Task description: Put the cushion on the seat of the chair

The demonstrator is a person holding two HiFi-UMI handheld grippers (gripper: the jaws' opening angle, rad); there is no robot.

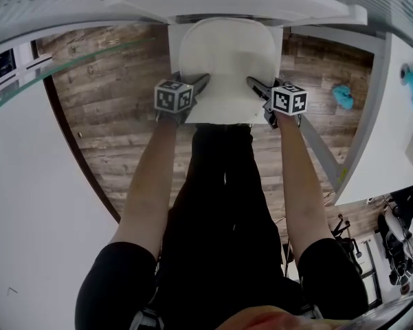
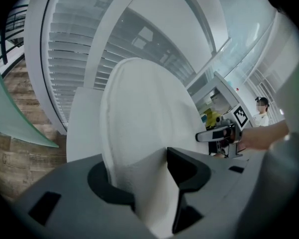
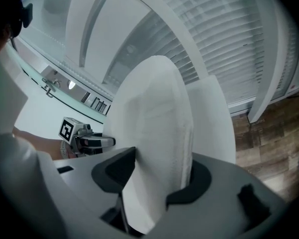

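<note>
My left gripper (image 1: 196, 84) has its jaws parted around the near left corner of the cushion (image 1: 227, 60); in the left gripper view the white fabric fills the gap and touches both jaws, but I see no squeeze in it. The right gripper (image 1: 258, 86) is the same at the near right corner: jaws apart, cushion between them at full thickness, brushing each jaw. From the head view the cushion lies over the seat of the white chair (image 1: 173, 40), its rounded far edge pointing away from me and its straight near edge towards my legs; slivers of seat show at both far corners. I cannot tell whether it rests fully flat. Both grippers point downward from the near side, a bare forearm (image 1: 148, 184) behind each. The chair stands on a wooden floor (image 1: 103, 115); each gripper view shows the other gripper beyond the cushion.
</note>
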